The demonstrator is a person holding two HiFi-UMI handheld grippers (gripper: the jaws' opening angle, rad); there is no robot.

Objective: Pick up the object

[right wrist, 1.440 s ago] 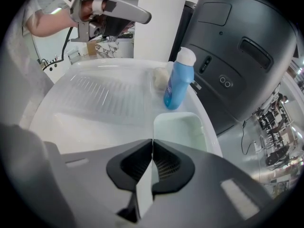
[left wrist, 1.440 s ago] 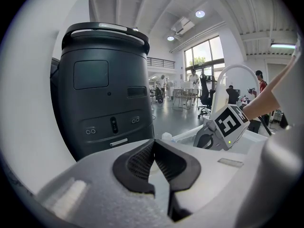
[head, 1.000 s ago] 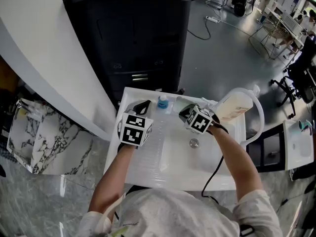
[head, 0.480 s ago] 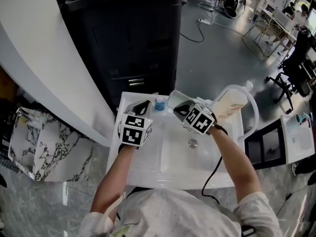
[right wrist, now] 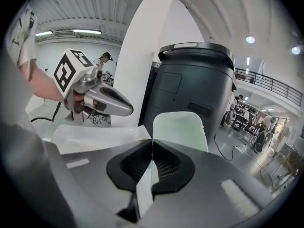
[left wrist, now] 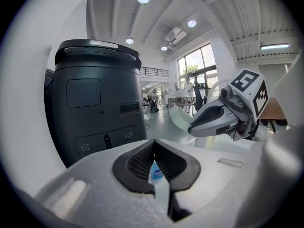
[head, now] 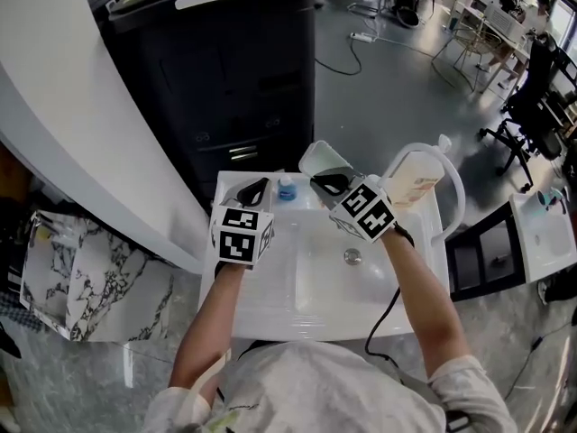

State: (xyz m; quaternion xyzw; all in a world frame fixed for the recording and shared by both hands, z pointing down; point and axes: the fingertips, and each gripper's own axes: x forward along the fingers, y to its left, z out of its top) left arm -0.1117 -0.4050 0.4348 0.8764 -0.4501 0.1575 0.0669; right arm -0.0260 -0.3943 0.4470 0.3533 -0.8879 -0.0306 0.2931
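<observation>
A thin pale green plastic piece (head: pixel 315 158) with rounded corners hangs in the air over the back edge of the white basin (head: pixel 270 282). My right gripper (head: pixel 326 181) is shut on its lower edge. In the right gripper view the plastic piece (right wrist: pixel 180 127) stands upright above the right gripper (right wrist: pixel 152 151) pads. My left gripper (head: pixel 255 186) hovers over the basin's back left corner, its pads together and holding nothing. In the left gripper view a small blue-capped bottle (left wrist: pixel 156 173) shows beyond the left gripper (left wrist: pixel 153 148), and the right gripper (left wrist: pixel 194 128) holds the plastic piece (left wrist: pixel 178 120) to the right.
The small blue-capped bottle (head: pixel 287 188) stands on the basin's back rim between the grippers. A large soap bottle (head: pixel 415 177) and a white curved pipe (head: pixel 458 201) are at the back right. The drain (head: pixel 352 256) lies mid-basin. A tall black machine (head: pixel 225 70) stands behind; a white wall (head: pixel 72 124) is at the left.
My right gripper has risen and moved back and left, lifting the plastic piece off the basin's back edge. The left gripper has barely moved.
</observation>
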